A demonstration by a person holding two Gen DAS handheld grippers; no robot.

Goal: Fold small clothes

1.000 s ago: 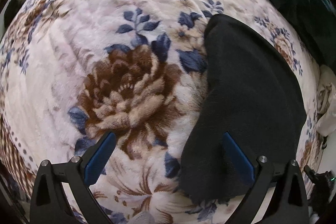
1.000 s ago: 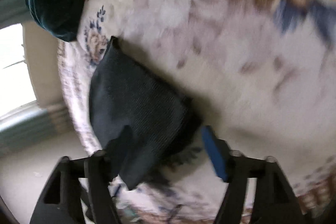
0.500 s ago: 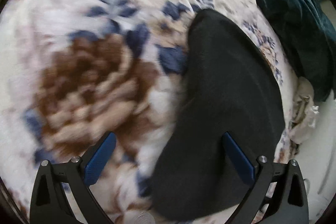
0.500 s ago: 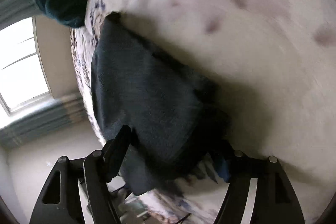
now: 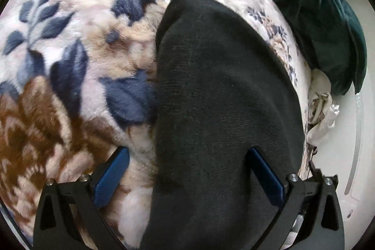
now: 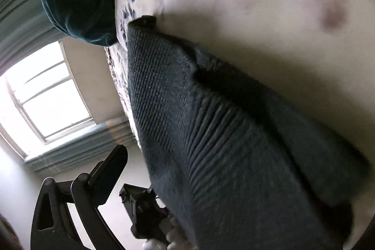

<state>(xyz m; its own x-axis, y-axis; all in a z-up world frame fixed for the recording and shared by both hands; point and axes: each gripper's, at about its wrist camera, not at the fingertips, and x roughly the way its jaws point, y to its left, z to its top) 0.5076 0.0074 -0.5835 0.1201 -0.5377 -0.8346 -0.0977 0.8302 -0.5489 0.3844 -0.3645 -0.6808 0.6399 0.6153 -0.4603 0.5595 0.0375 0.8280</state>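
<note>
Left wrist view: floral blanket (image 5: 70, 67) at left, less of it in frame than a second ago. Left gripper (image 5: 185, 172) closer in, fingers spread wide, straddling the near edge of the black knit garment (image 5: 222, 97); right pad against the cloth, left pad over blanket, nothing pinched. Garment flat on the blanket, now filling the centre. Teal cloth (image 5: 316, 15) bunched beyond, well apart.

Right wrist view: window (image 6: 44, 95) at left. Right gripper (image 6: 187, 191) much nearer than before; garment (image 6: 211, 132) draped across the gap. Only the left finger visible, other hidden under knit, so grip state cannot be told. Probably both ends approached, fold imminent, not yet made.
</note>
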